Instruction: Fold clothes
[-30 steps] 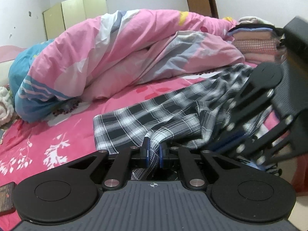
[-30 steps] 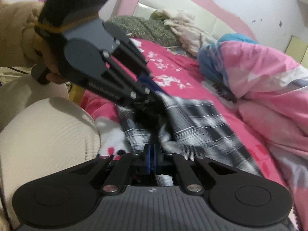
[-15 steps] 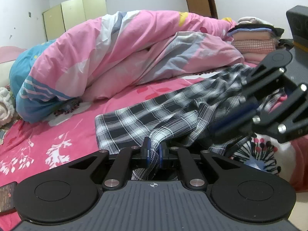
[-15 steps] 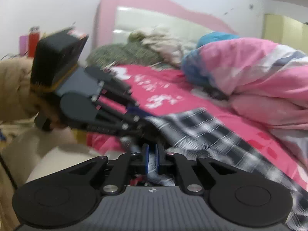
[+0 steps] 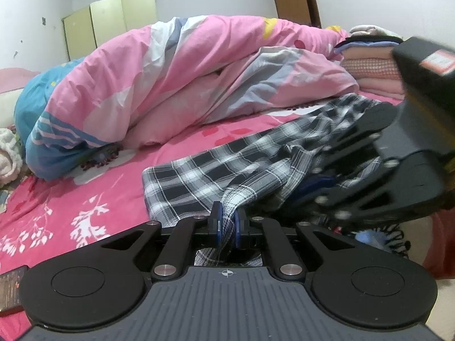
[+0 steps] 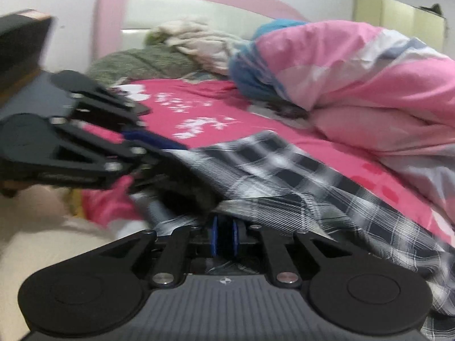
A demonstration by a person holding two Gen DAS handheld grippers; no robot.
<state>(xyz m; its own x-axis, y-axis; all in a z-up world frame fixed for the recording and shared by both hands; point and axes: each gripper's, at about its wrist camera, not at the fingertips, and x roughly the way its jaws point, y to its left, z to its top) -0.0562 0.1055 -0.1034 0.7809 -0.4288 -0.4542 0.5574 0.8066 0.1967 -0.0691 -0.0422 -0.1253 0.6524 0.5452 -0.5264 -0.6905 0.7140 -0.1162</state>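
Fingers of the left gripper pinch the black-and-white checked cloth shirt on the pink bed. Right gripper fingers look nearly closed on its edge. Next, both should lift and fold it over.

- The left gripper points slightly downward, its blue pads drawn close together and pinching a fold of plaid cloth.
- The right gripper also tilts slightly downward, its blue pads nearly together; plaid cloth drapes over their tips and lies between them, but the blur hides whether they press on it.
- Each gripper shows in the other's view, close alongside: the right one at the right edge, the left one at the left edge, both blurred.
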